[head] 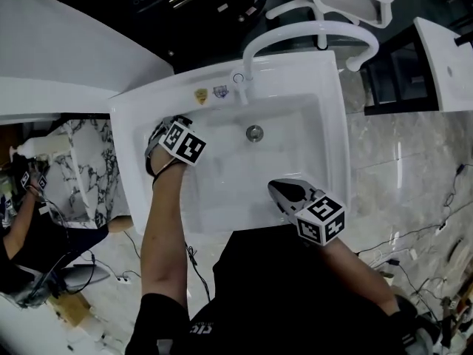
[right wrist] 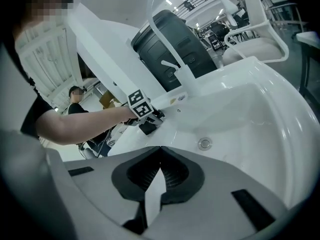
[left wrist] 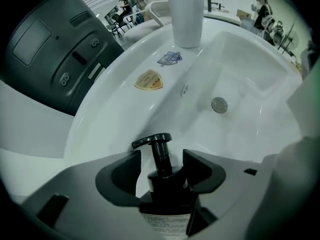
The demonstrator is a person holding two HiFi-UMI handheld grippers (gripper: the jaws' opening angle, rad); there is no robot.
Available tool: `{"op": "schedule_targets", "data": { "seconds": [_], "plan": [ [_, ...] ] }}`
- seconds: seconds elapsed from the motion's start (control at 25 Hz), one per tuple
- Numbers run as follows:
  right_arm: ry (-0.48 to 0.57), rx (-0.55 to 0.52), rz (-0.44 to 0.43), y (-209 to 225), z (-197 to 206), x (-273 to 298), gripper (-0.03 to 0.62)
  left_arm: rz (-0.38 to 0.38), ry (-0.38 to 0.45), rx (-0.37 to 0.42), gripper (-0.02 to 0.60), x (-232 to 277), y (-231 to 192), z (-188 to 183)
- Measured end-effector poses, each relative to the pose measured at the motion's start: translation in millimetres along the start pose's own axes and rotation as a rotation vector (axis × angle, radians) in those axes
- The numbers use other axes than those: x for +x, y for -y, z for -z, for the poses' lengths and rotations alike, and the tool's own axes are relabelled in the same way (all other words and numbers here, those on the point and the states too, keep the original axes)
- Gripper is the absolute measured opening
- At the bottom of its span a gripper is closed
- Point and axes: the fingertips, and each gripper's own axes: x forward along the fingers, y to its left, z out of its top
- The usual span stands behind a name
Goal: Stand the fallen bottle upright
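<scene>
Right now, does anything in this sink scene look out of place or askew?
Yes: the black plastic pump bottle lies on its side at the left side of the white ceramic sink, between the left gripper's jaws. Nothing looks spilled.

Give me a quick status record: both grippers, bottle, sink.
left gripper: shut on bottle, at the left side of the sink
right gripper: shut, empty, over sink's near edge
bottle: black pump bottle, pump head past the jaw tips
bottle upright: cannot tell
sink: white, drain uncovered, faucet at the back
</scene>
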Motion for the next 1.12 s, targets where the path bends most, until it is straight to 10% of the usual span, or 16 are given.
{"op": "schedule_targets", "data": {
  "seconds": [0.4,0.88,1.12],
  "plan": [
    [0.011,0.044,-0.002,24,3,-7,0.015,-0.159,0.035,0.248,0.219,-4,17,-2],
    [-0.007,0.043,0.001,36,4,-11,0.015,0.037,0.071,0.033,0.295,-9,28,-33],
    [-0.003,0.047,0.005,39,2,-13,0.015,-0.136,-0.048,0.241,0.251,7,17,-22]
  ]
}}
